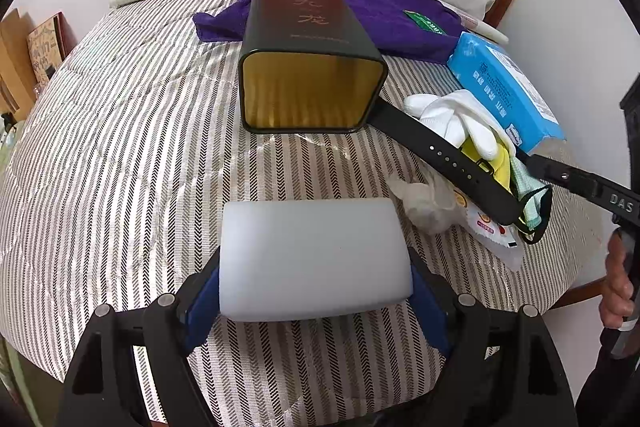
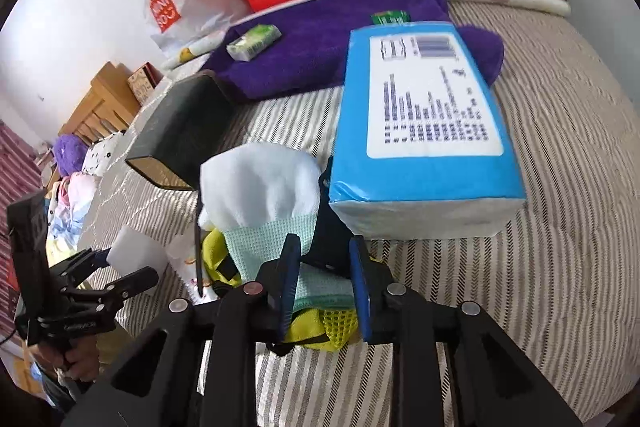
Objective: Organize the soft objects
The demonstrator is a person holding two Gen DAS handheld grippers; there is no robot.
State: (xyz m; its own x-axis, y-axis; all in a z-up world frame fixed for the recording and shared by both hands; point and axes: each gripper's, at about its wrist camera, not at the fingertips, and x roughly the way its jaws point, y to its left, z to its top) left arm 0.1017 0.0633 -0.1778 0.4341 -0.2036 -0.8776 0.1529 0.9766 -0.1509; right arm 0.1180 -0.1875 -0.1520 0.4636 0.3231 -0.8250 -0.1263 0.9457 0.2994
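Dead ahead of the left tongs (image 1: 314, 261): a black tin (image 1: 312, 39) on its side on the striped bedcover (image 1: 120, 147), open mouth facing the tongs, a short gap beyond their tips. Its long axis runs straight away from them.

Left tongs are spread wide and clamped on a white foam block (image 1: 312, 239), one blue pad on each short end. The block's long axis lies across the jaws, parallel to the wide side of the tin's mouth.

My read: the next move is a straight push forward into the mouth, with no re-orienting needed. Block width looks close to mouth width, so the fit is likely tight. Foam should compress, but the pads on its ends may foul the rim.

Right tongs (image 2: 324, 267) are drawn in narrow on a folded mint cloth (image 2: 320, 285), which fills the gap between the pads; it looks pinched. This cloth tops a heap of soft stuff directly under those tongs, with a white cloth (image 2: 260, 183) just past the tips and a blue tissue pack (image 2: 424, 107) ahead and to their right.

The tin sits ahead-left of the right tongs with its mouth turned away from them, so the left hand has the better line and I'd let it go first.
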